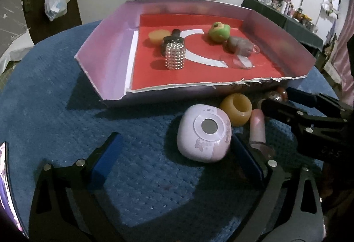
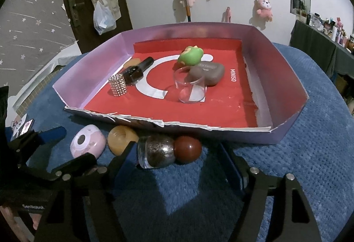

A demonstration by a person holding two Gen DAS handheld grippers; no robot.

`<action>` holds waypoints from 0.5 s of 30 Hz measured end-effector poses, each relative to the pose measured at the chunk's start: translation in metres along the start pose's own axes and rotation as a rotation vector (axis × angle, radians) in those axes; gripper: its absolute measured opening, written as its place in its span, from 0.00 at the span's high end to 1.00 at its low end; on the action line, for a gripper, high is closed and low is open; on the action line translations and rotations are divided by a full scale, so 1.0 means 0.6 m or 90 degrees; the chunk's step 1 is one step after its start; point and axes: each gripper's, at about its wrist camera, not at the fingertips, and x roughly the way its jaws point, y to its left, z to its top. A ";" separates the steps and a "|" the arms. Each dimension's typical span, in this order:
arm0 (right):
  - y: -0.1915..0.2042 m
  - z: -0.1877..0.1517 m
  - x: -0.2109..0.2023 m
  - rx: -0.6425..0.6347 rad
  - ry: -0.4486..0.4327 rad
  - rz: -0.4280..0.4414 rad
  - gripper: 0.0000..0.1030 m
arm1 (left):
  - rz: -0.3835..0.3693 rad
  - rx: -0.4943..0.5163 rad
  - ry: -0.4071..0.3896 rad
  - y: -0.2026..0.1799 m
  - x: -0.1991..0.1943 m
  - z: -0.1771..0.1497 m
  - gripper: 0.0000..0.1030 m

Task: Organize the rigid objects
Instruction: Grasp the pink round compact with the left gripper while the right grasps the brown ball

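A shallow box (image 1: 106, 47) (image 2: 287, 78) with purple walls and a red floor sits on the blue mat. Loose on the mat in front of it are a pink rounded case (image 1: 203, 133) (image 2: 87, 145), a yellow ring-shaped cup (image 1: 236, 112) (image 2: 121, 138), a pink tube (image 1: 257, 127), a glittery bottle (image 2: 154, 151) and a dark red ball (image 2: 188, 149). My left gripper (image 1: 177, 160) is open around the pink case, which lies close to the right pad. My right gripper (image 2: 177, 166) is open, with the glittery bottle and red ball between its fingertips (image 2: 126, 162).
Inside the box are a studded silver bottle (image 1: 174, 56), a dark bottle (image 2: 137, 71), a small yellow cup (image 1: 156, 36), a green toy (image 1: 219, 31), a brown case (image 2: 208, 74) and a clear glass cup (image 2: 190, 87). Plush toys hang on the wall behind.
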 end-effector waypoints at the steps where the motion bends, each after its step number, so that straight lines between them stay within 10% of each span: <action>1: 0.000 0.001 0.000 0.000 0.001 -0.001 0.27 | 0.001 0.001 0.001 -0.001 0.001 0.001 0.08; 10: -0.006 0.003 0.005 0.024 0.016 0.042 0.41 | -0.036 0.024 0.006 -0.023 0.000 0.007 0.51; 15: -0.003 0.003 0.003 0.027 0.016 0.044 0.41 | -0.042 0.033 0.002 -0.028 0.000 0.008 0.55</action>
